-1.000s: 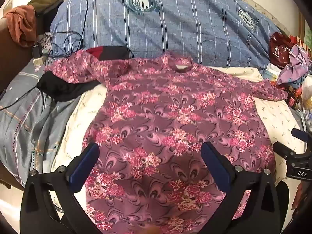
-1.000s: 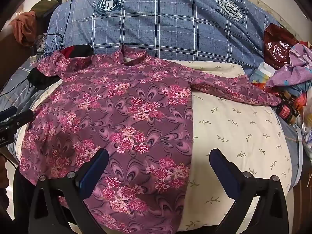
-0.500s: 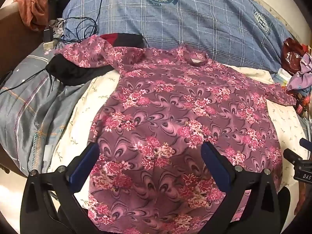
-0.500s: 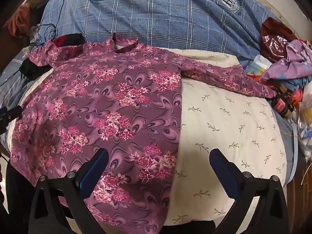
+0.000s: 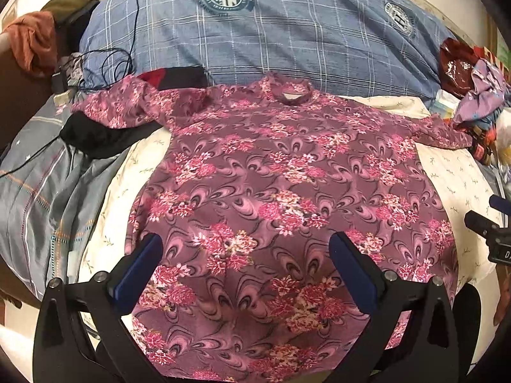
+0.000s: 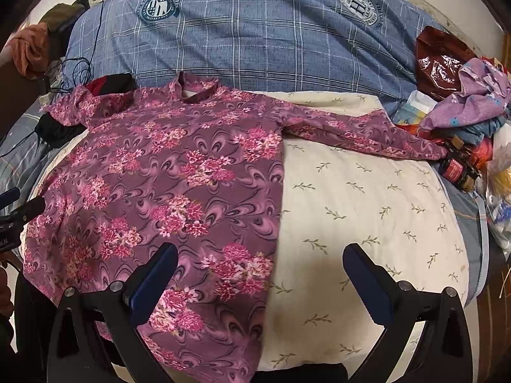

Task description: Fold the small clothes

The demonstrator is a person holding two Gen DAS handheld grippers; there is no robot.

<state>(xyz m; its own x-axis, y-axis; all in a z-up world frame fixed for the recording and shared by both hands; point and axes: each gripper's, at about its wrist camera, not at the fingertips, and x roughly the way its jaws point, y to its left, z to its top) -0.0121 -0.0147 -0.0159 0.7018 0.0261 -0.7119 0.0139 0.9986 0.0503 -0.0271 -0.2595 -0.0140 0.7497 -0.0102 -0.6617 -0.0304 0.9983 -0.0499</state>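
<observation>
A purple floral long-sleeved top (image 5: 287,191) lay spread flat, front up, on a cream leaf-print quilt (image 6: 367,207) covering a bed, its collar toward a large blue plaid pillow (image 5: 287,38) and its hem at the near edge. One sleeve stretched out over the quilt toward a heap of purple and coloured cloth (image 6: 472,102) and a dark red plastic bag (image 6: 440,60) at the bedside; the other sleeve lay bunched over a black garment (image 5: 95,137) beside a tangle of black cable (image 5: 105,63). The left gripper (image 5: 244,252) hovered above the lower part of the top with its blue-padded fingers (image 5: 140,265) spread wide and holding nothing. The right gripper (image 6: 260,265) hung over the top's side edge, one finger above the fabric and the other above bare quilt, likewise spread apart and empty. An orange cloth (image 5: 32,38) was draped at the far corner of the bed.
</observation>
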